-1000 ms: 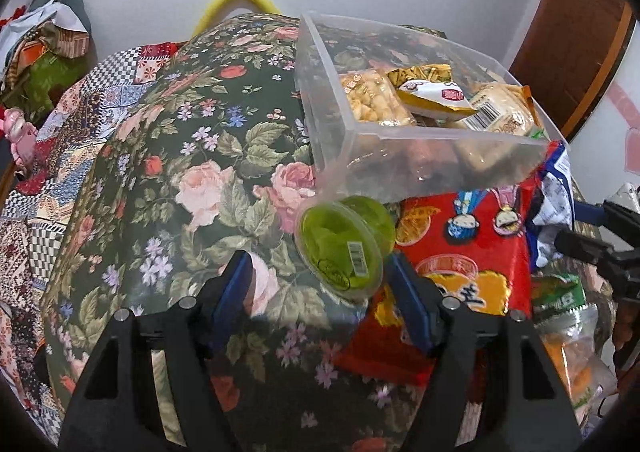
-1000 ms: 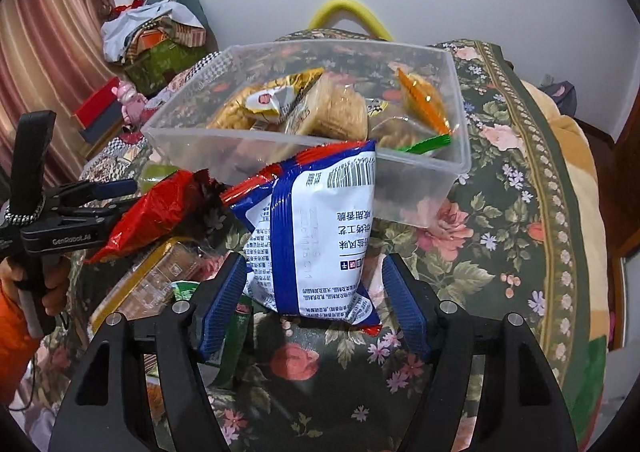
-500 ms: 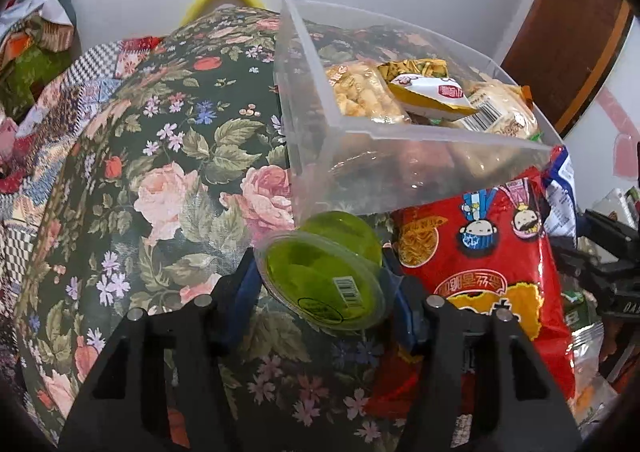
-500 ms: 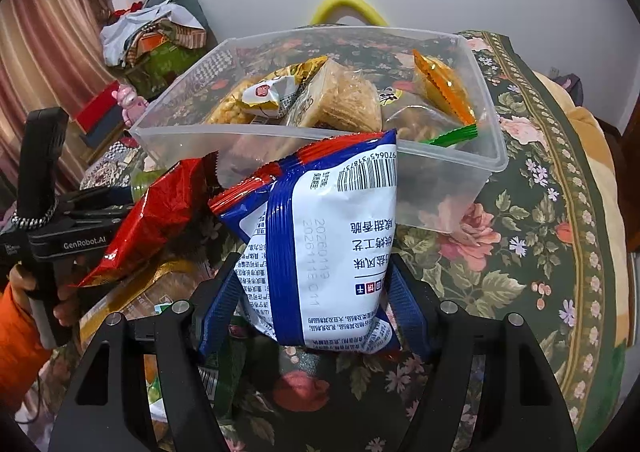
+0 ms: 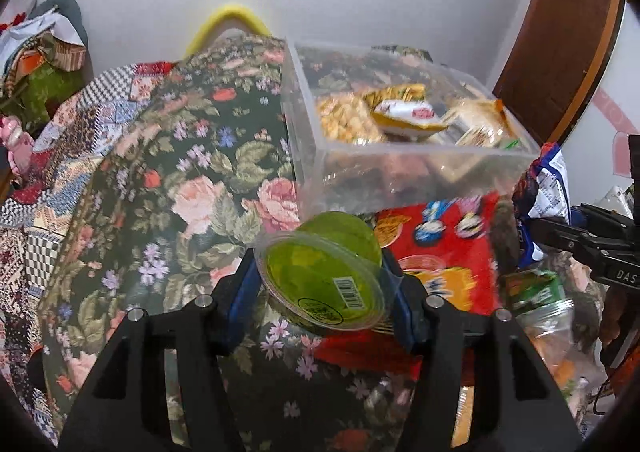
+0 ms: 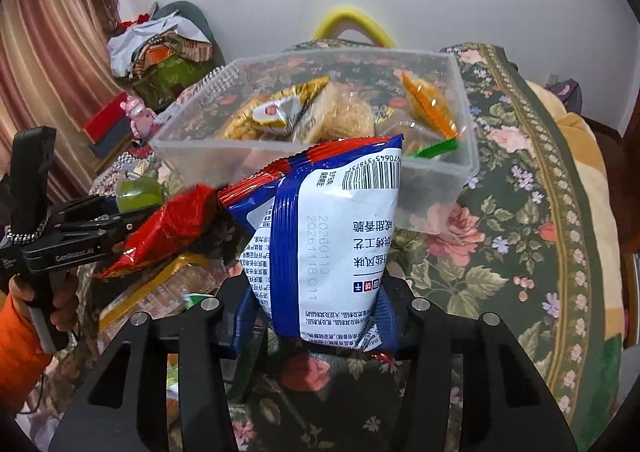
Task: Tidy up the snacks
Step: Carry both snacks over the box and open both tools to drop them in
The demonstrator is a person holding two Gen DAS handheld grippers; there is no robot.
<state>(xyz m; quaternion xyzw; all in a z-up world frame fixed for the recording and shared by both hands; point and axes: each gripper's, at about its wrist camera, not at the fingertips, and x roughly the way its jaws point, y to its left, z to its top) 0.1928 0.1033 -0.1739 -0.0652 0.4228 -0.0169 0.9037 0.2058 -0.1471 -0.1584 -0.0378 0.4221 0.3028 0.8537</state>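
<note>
My left gripper point(image 5: 322, 292) is shut on a green jelly cup point(image 5: 320, 284) with a clear lid and holds it off the floral cloth, in front of the clear plastic bin point(image 5: 416, 172). The cup also shows in the right wrist view point(image 6: 138, 194). My right gripper point(image 6: 316, 316) is shut on a blue and white snack bag point(image 6: 332, 244), held upright in front of the bin point(image 6: 320, 168). The bin holds several snack packs point(image 6: 332, 116).
A red snack bag point(image 5: 436, 248) lies beside the bin on the floral cloth point(image 5: 168, 188). A green pack and clear bags point(image 5: 540, 292) lie at the right. A pile of clothes point(image 6: 160, 48) and boxes stand at the far left.
My left gripper closed on the green jelly cup and lifted it. My right gripper closed on the blue and white bag and raised it toward the bin.
</note>
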